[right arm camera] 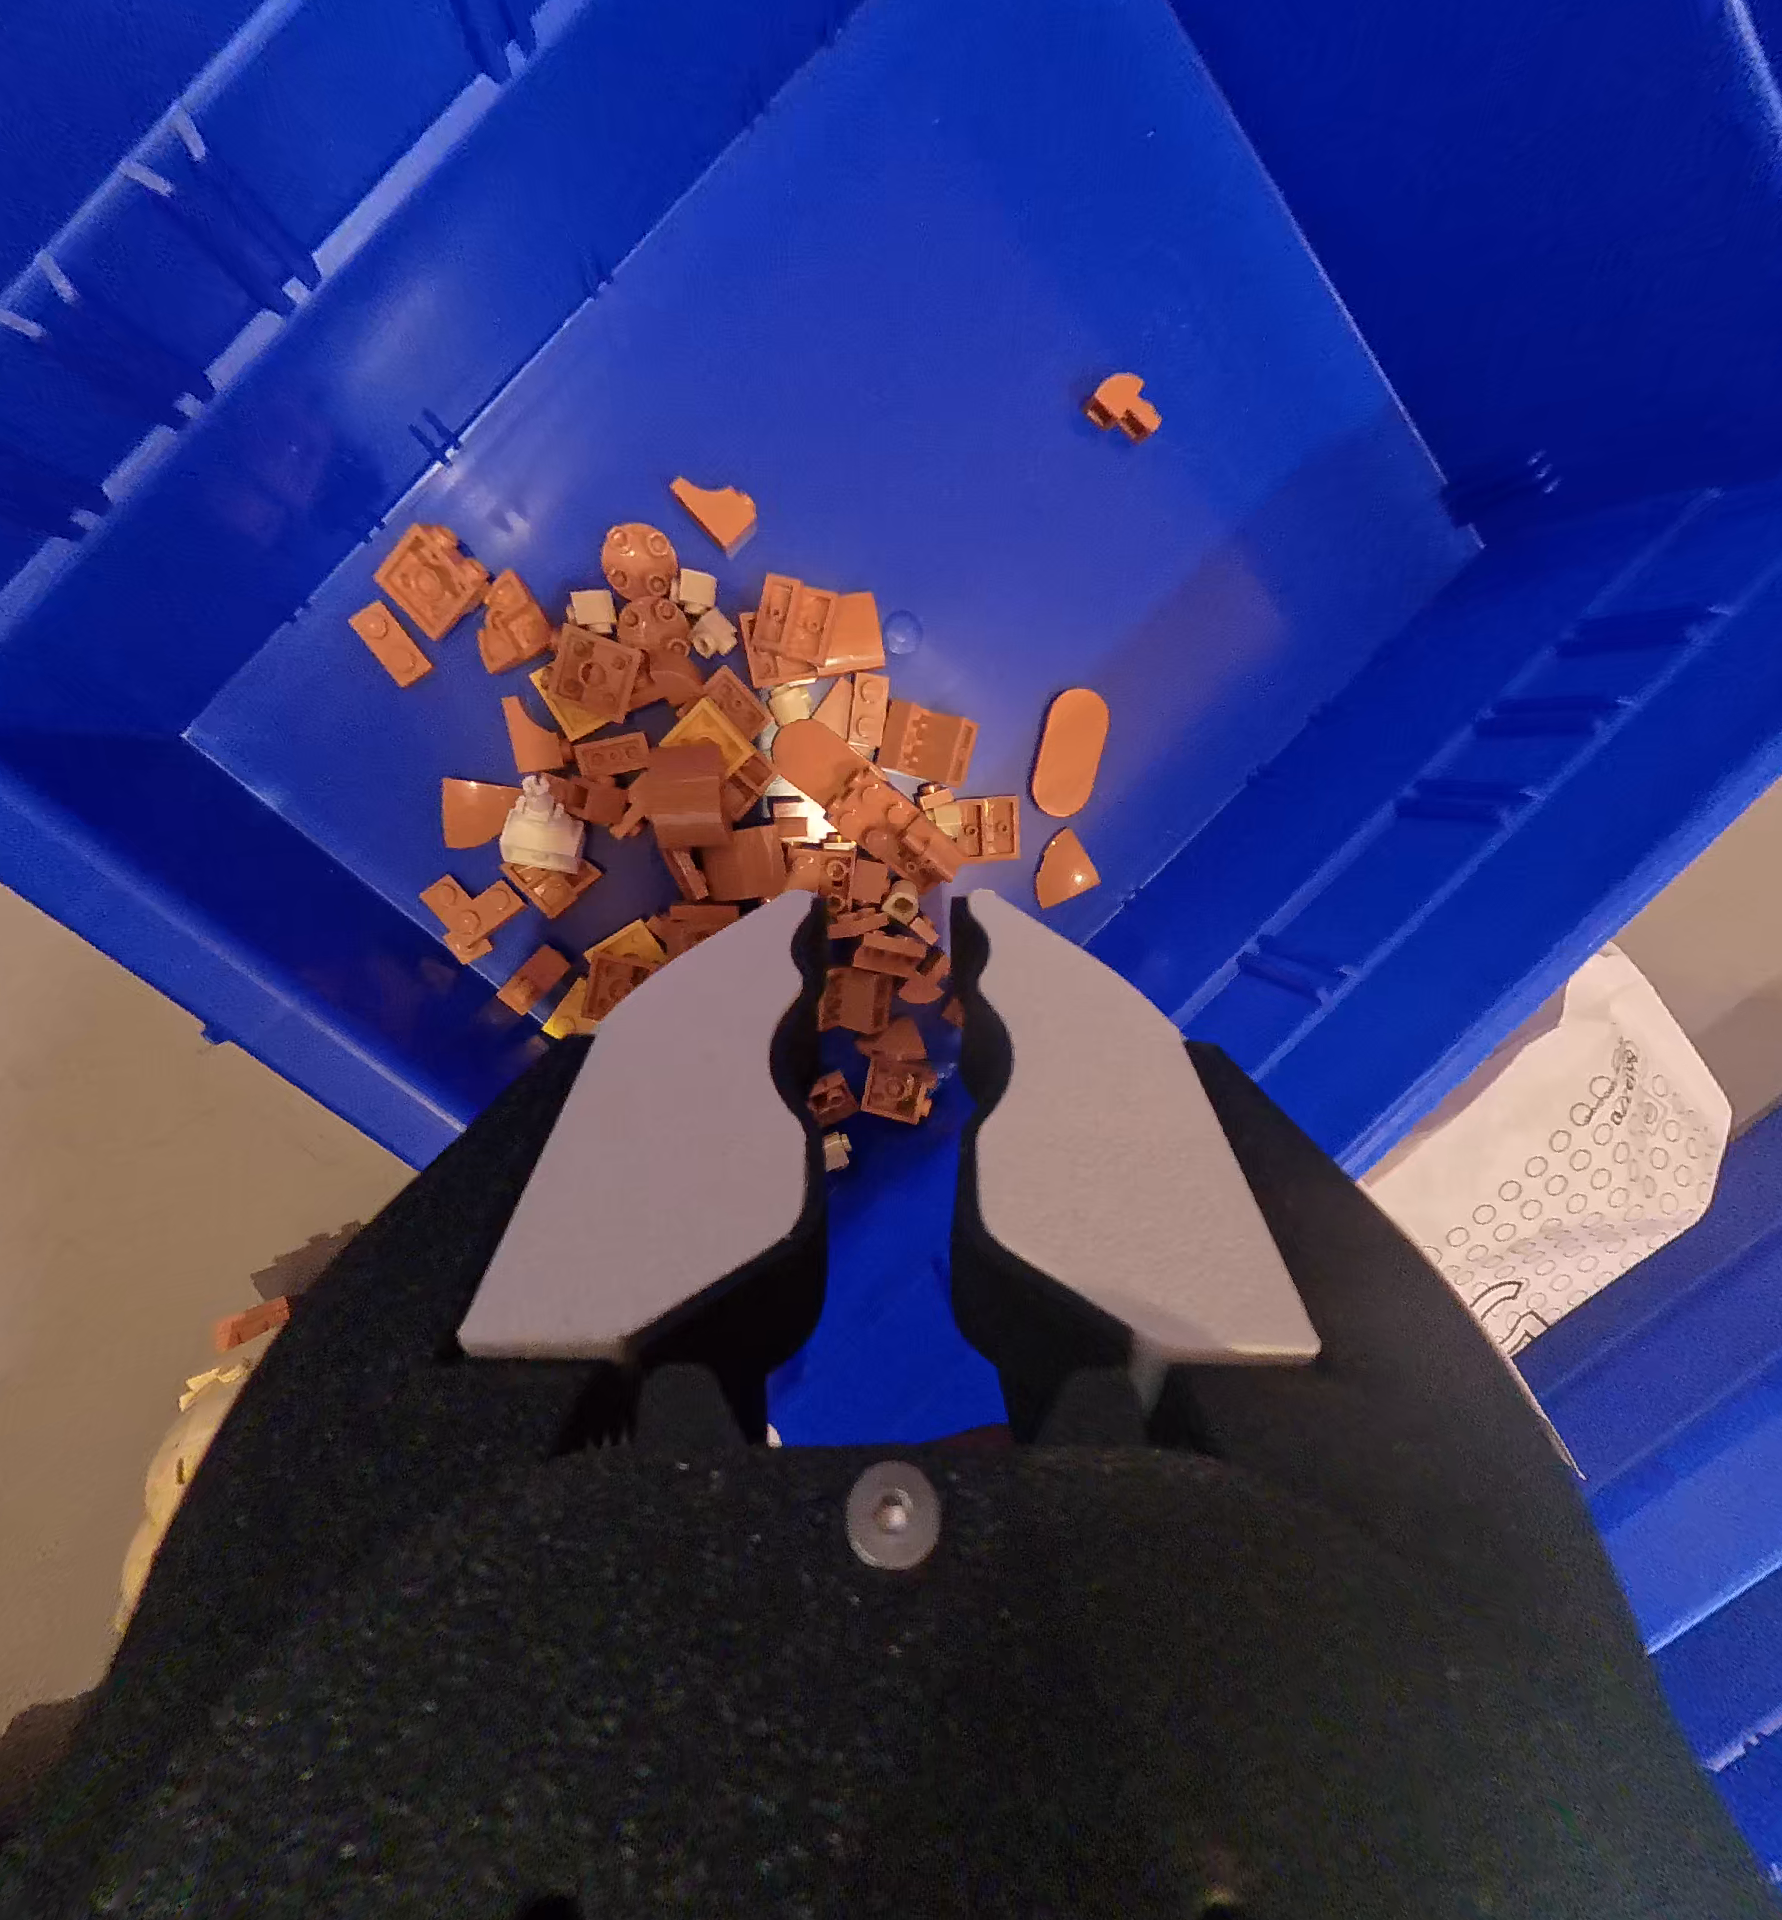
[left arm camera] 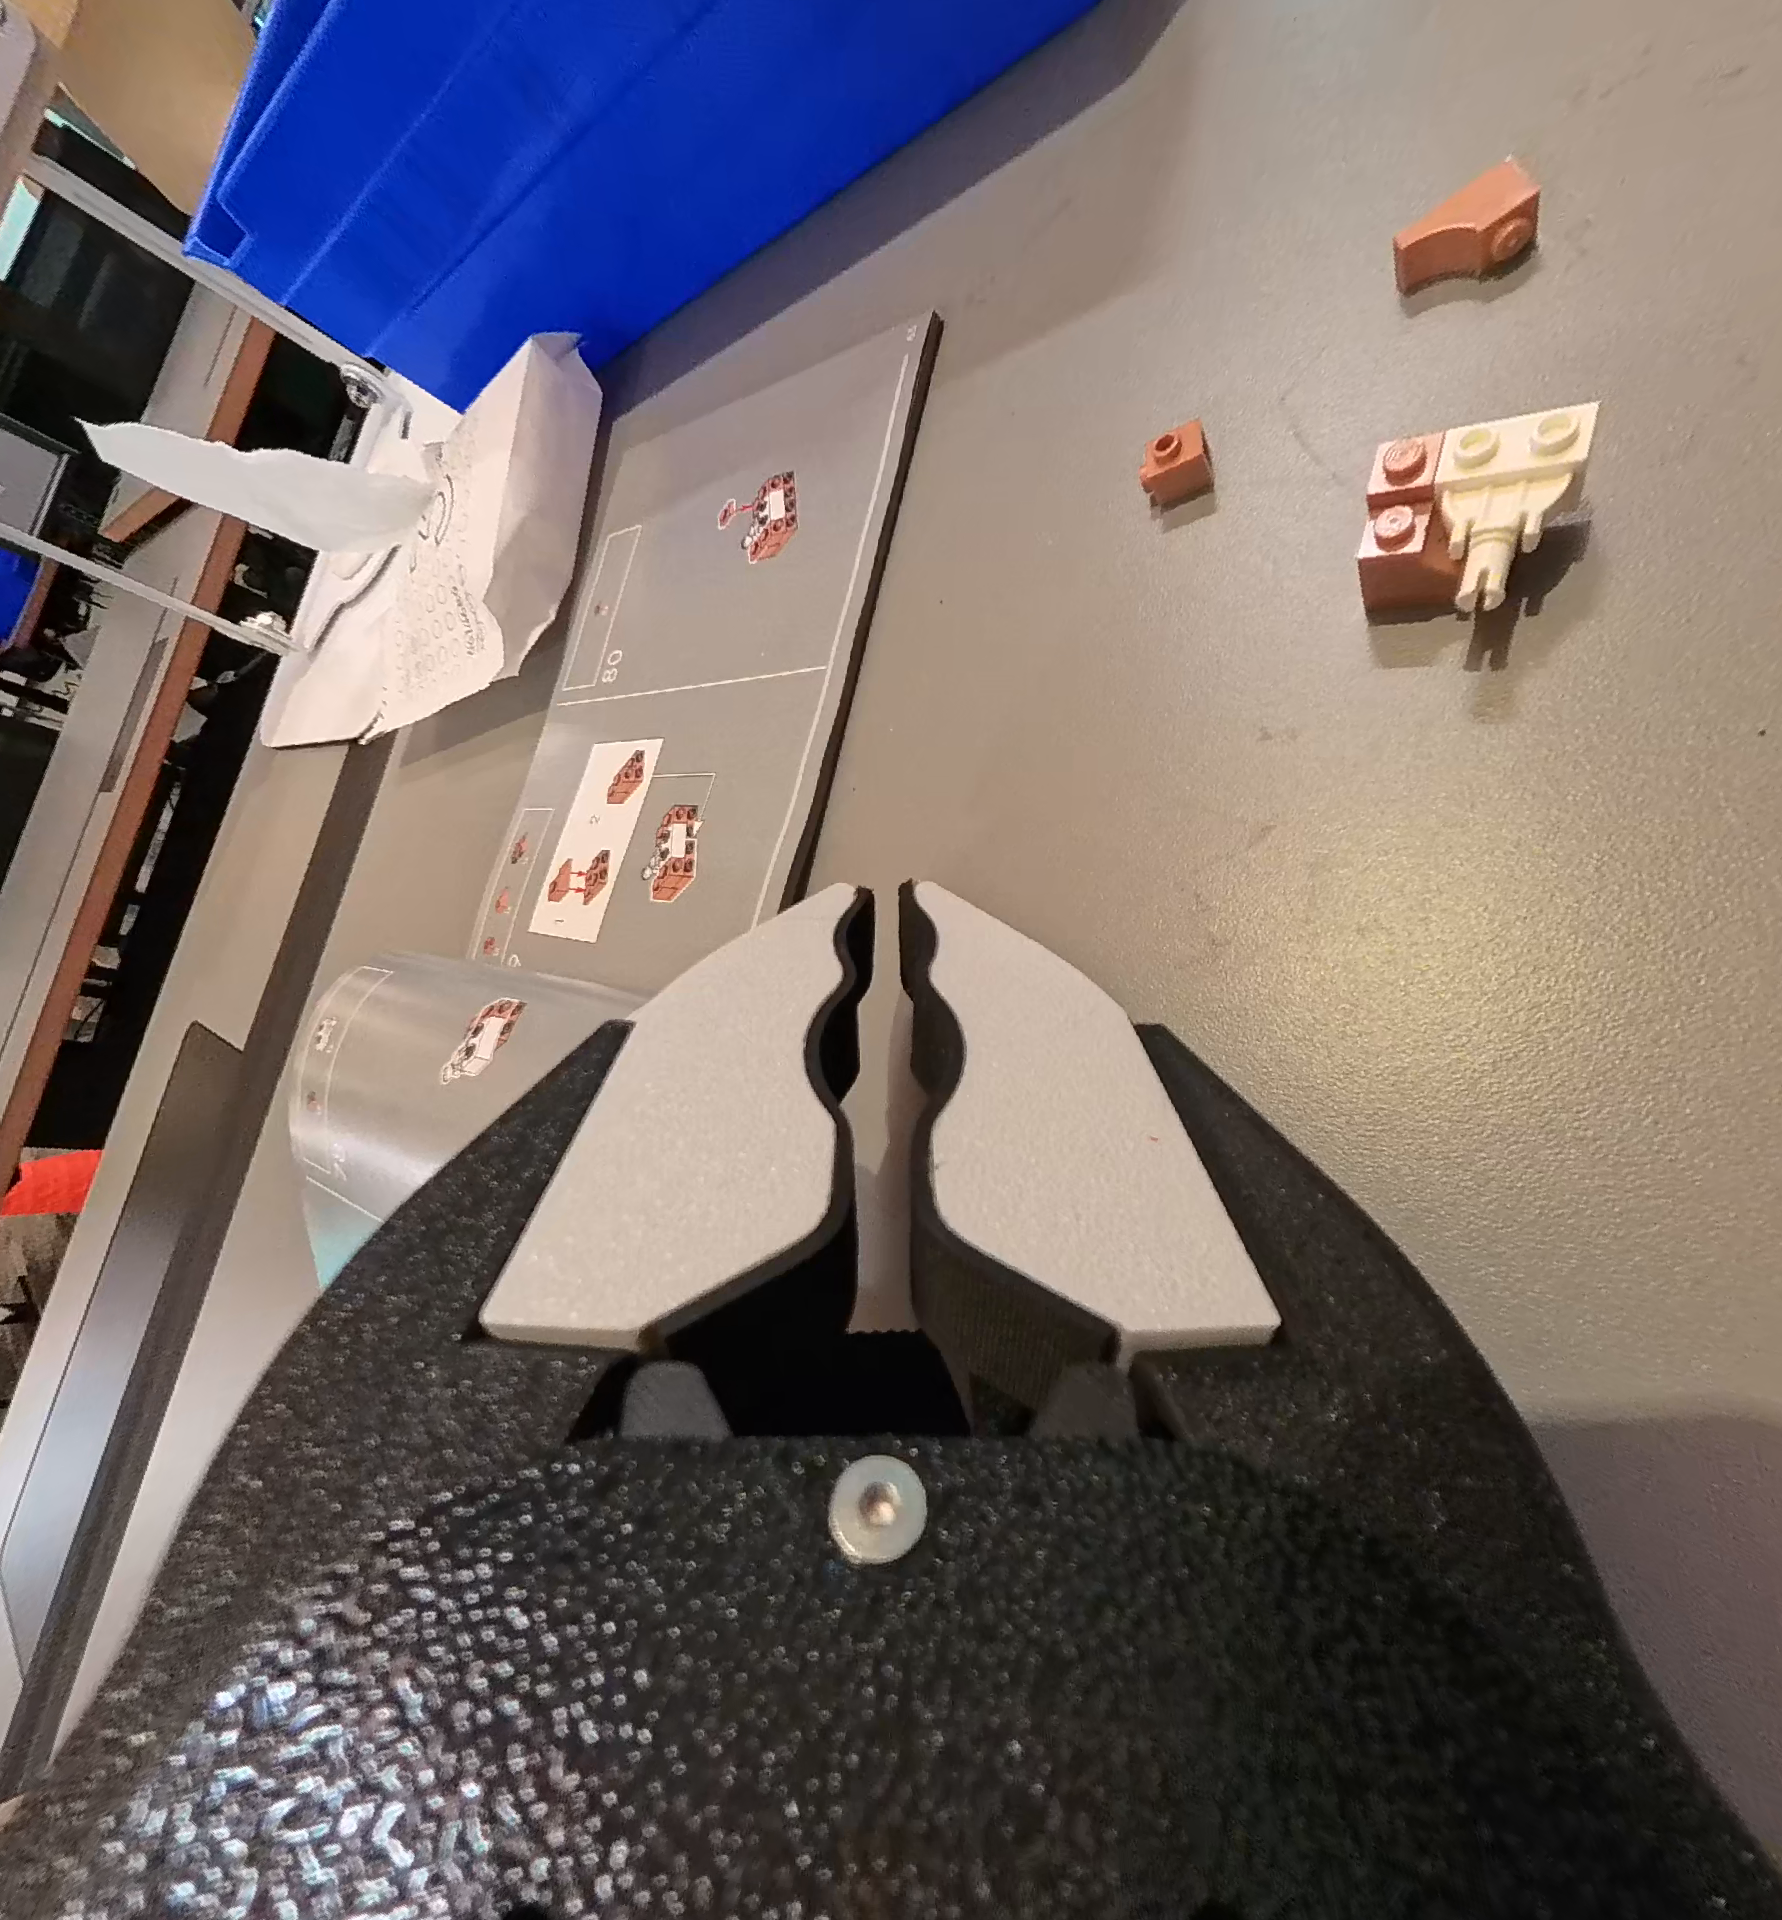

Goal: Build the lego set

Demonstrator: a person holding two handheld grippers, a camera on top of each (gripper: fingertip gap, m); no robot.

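Observation:
In the left wrist view my left gripper (left arm camera: 887, 894) hovers over the grey table (left arm camera: 1282, 935). Its fingers are shut to a thin slit with nothing between them. Ahead on the right lie a brown-and-cream brick assembly (left arm camera: 1458, 520), a small brown brick (left arm camera: 1175, 463) and a brown curved slope piece (left arm camera: 1469, 234). In the right wrist view my right gripper (right arm camera: 885, 904) is open over a pile of brown bricks (right arm camera: 700, 748) in a blue bin (right arm camera: 970, 364). Loose bricks show between its fingers, and neither pad presses on any of them.
An open instruction booklet (left arm camera: 721, 623) lies left of my left gripper, with a torn white paper bag (left arm camera: 451, 551) and the blue bin (left arm camera: 554, 156) beyond. In the bin, a brown oval tile (right arm camera: 1069, 750) and a lone brown piece (right arm camera: 1123, 407) lie apart. The paper bag (right arm camera: 1552, 1164) is at right. Some 35 centimetres of space lies between my two pairs of fingers.

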